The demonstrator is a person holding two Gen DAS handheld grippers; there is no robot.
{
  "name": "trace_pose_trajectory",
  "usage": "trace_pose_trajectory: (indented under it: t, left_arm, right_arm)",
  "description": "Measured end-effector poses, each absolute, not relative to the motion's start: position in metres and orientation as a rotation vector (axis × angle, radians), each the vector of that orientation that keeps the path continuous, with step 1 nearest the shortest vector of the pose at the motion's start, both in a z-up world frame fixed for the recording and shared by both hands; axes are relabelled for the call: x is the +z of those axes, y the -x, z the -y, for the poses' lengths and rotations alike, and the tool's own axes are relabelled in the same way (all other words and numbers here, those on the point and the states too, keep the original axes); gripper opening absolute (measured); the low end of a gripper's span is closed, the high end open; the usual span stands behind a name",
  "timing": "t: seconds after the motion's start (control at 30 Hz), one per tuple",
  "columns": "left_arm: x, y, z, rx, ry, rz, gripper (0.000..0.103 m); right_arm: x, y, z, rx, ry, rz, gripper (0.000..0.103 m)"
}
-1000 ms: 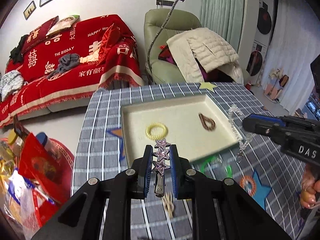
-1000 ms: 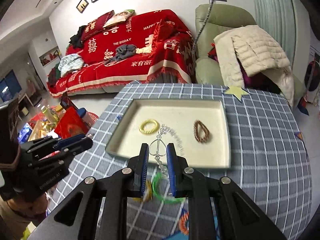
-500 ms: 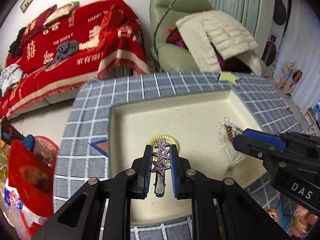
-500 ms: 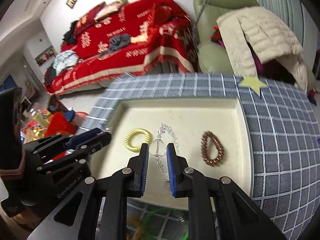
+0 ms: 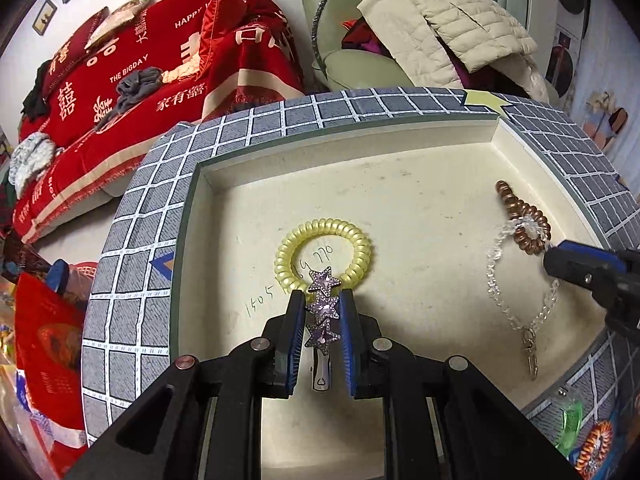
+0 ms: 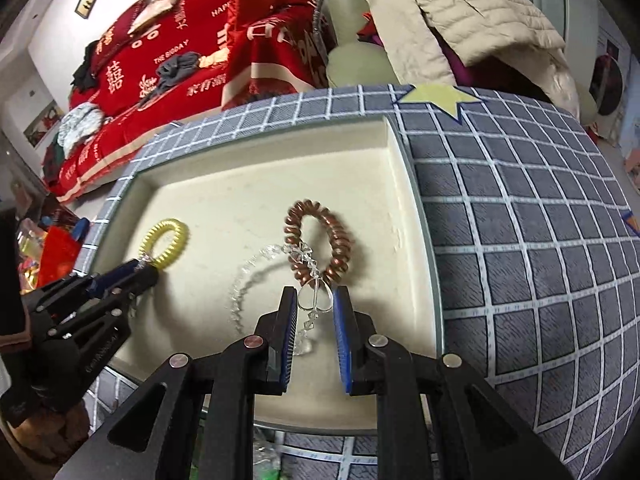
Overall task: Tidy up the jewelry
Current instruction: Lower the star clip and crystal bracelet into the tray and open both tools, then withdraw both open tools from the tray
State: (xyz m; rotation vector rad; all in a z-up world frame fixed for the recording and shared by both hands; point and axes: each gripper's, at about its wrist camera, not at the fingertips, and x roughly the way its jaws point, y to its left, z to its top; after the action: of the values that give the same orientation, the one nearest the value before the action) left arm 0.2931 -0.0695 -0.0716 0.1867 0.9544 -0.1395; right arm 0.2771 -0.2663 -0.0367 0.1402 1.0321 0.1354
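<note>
Both grippers have dropped low over the tray w/ cargo: left gripper pinching star hair clip above yellow coil tie, right gripper clamping crystal chain by brown coil tie, prob. ready to set down.

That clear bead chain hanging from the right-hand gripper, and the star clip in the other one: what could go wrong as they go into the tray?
1. The crystal bead chain dangles from the right gripper and already drapes over the brown spiral hair tie; it may well snag there.
2. The left gripper holds the purple star hair clip right over the yellow spiral hair tie, so it might land on top of that rather than on bare tray.
</note>
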Motion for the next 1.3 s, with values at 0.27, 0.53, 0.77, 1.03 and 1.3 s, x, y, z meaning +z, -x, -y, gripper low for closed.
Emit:
trace_pose_trajectory:
  t: [0.27, 0.53, 0.77, 1.03, 1.3]
  left_arm:
    - [-0.069, -0.292, 0.068, -0.142, -0.170, -0.967, 0.038]
    - [-0.056, -0.284, 0.063, -0.166, -0.118, -0.928, 0.039]
    - [-0.043, -0.277, 0.054, -0.159, -0.074, -0.898, 0.039]
    - [-0.013, -0.257, 0.040, -0.133, -0.054, -0.812, 0.103]
    - [0.007, -0.220, 0.021, -0.101, -0.070, -0.767, 0.103]
  right_arm:
    - [-0.032, -0.274, 0.262, 0.141, -0.137, -1.026, 0.058]
    - [-0.002, -0.254, 0.269, 0.151, -0.185, -0.928, 0.066]
    - [0.010, -0.239, 0.272, 0.139, -0.204, -0.902, 0.070]
    - [0.020, -0.220, 0.271, 0.130, -0.201, -0.878, 0.075]
    - [0.046, -0.174, 0.261, 0.147, -0.162, -0.742, 0.103]
